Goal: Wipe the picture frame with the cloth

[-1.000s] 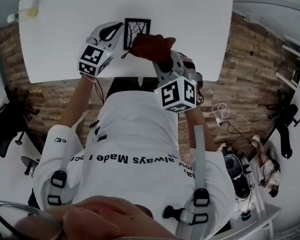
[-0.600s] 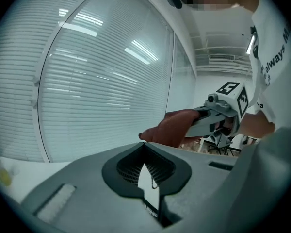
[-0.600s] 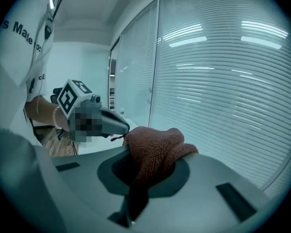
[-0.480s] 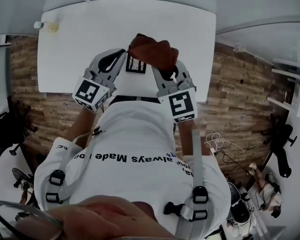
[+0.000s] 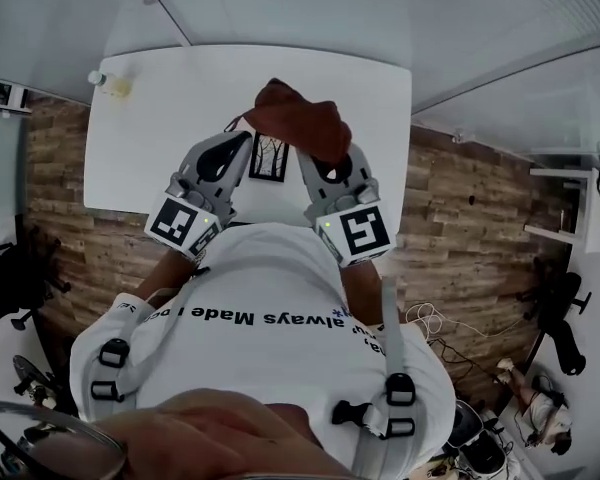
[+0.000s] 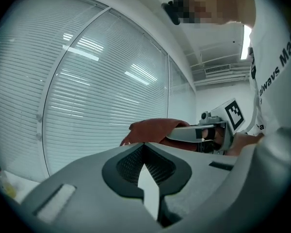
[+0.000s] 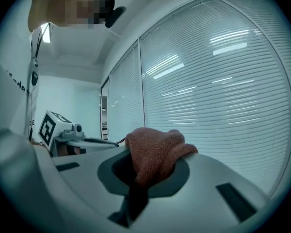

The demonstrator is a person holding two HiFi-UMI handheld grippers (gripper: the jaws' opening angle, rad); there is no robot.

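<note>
Jaws of the left gripper [image 6: 144,149] are closed on a thin pale sliver, the frame [image 6: 148,191] seen edge-on. Jaws of the right gripper [image 7: 136,169] are clamped on a bunched rust-red cloth [image 7: 155,152] that spills over their tips.

Head view only: the frame's face shows a bare-tree print. The frame sits between the two grippers, its left side at the left tips. The cloth overlaps its top right corner. Behind lies a white table [image 5: 160,138], with a small bottle [image 5: 108,82] at its far left corner.

Gripper views only: each shows the other gripper's marker cube, and blinds [image 6: 87,81] beyond.
</note>
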